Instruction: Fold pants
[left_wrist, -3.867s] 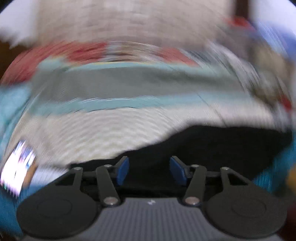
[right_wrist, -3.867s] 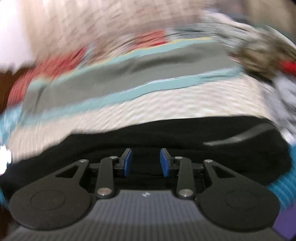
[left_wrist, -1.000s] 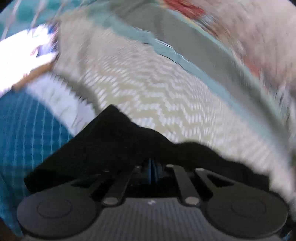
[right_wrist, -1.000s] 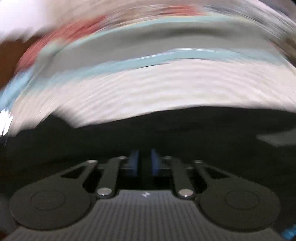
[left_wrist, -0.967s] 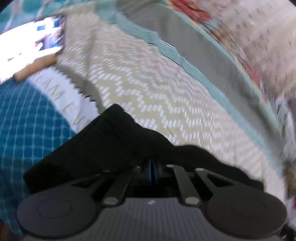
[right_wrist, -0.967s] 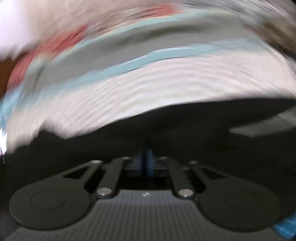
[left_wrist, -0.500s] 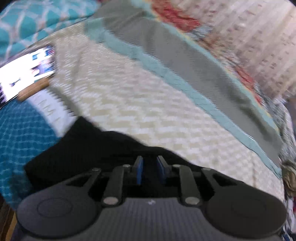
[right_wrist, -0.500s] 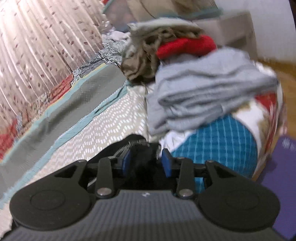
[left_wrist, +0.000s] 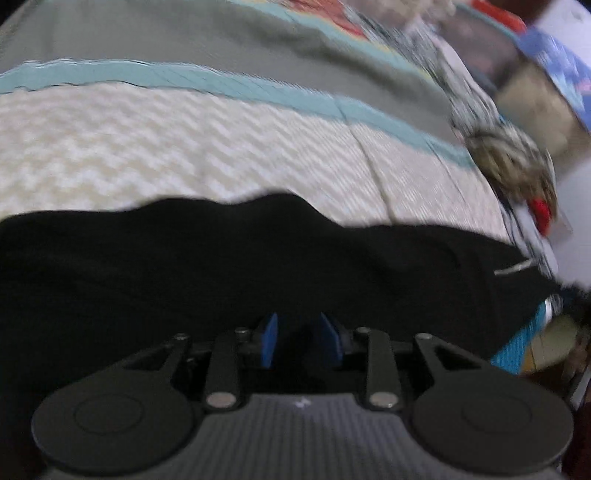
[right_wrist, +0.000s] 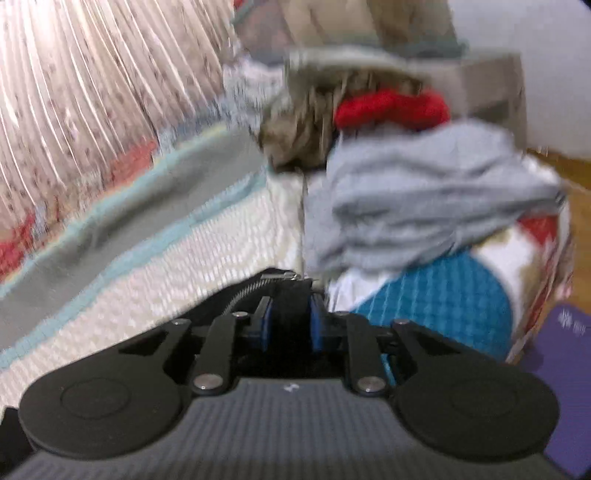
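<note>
Black pants (left_wrist: 229, 258) lie across the near side of a chevron-patterned bedspread (left_wrist: 166, 155). My left gripper (left_wrist: 298, 341) hovers over the dark cloth with its blue pads apart and nothing between them. In the right wrist view the pants' end with a metal zipper (right_wrist: 255, 286) sits at my right gripper (right_wrist: 288, 325). Its blue pads stand a little apart with black cloth between and around them; whether they pinch it is unclear. Both views are blurred.
A pile of clothes stands at the bed's right end: a grey garment (right_wrist: 417, 199), a red one (right_wrist: 391, 107), a brown one (right_wrist: 306, 133). A teal checked cover (right_wrist: 436, 295) drapes the bed edge. Curtains (right_wrist: 74, 92) hang behind. A purple mat (right_wrist: 565, 369) lies on the floor.
My left gripper, shut on the pants a second ago, has opened and swung right over the cloth. My right gripper also opened from shut and turned toward the clothes pile.
</note>
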